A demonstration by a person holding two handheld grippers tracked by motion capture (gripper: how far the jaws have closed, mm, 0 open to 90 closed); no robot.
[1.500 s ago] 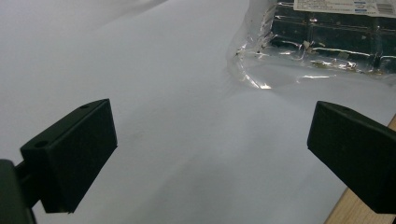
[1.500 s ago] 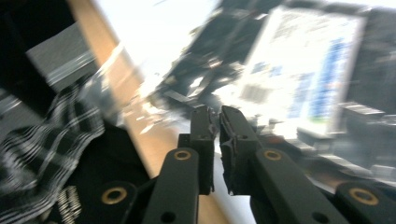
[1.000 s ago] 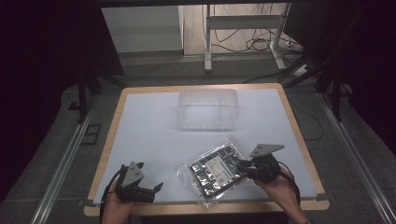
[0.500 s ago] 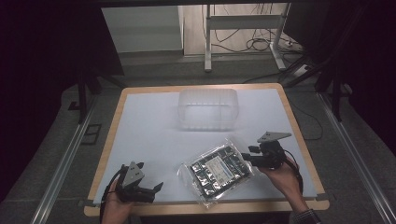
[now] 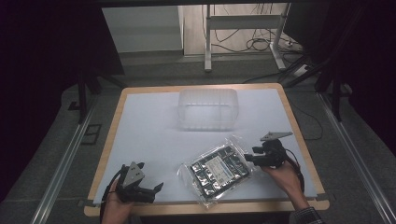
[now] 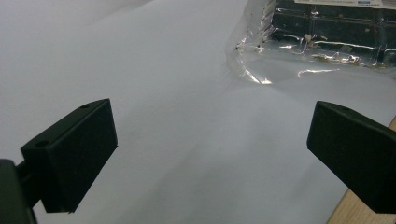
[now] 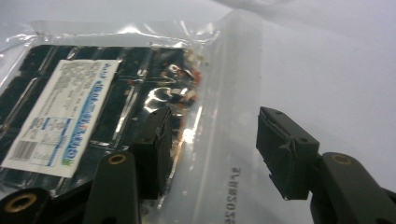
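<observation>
**Approach to the bagged tray: right hand-held gripper at the bag's clear margin**

High view. A white worktop [image 5: 154,126] with a wooden edge carries two things: a clear plastic container [image 5: 208,108] toward the far middle, and a clear bag holding a dark compartmented tray [image 5: 219,169] near the front, right of centre. The right hand-held gripper [image 5: 250,157] sits just beside the bag's right edge, held low. The left hand-held gripper [image 5: 156,188] rests at the near left, well apart from the bag.

Left gripper view. The jaws stand spread wide over bare worktop with nothing between them. A crinkled corner of the bag [image 6: 299,51] lies farther off, toward the upper right.

Right gripper view. The jaws are spread, and the bag's flat clear margin [image 7: 224,140] lies beneath the gap. The labelled tray [image 7: 93,107] lies to the left; one jaw overlaps its edge in the picture. Whether either jaw touches the film cannot be told.

Recommended procedure, as a judgement. The step in hand appears to be gripping the bag. Pinch the empty film only, clear of the rigid tray, so the jaws close fully. Slippery film may slide out; seat it deep between the jaws before lifting.
</observation>
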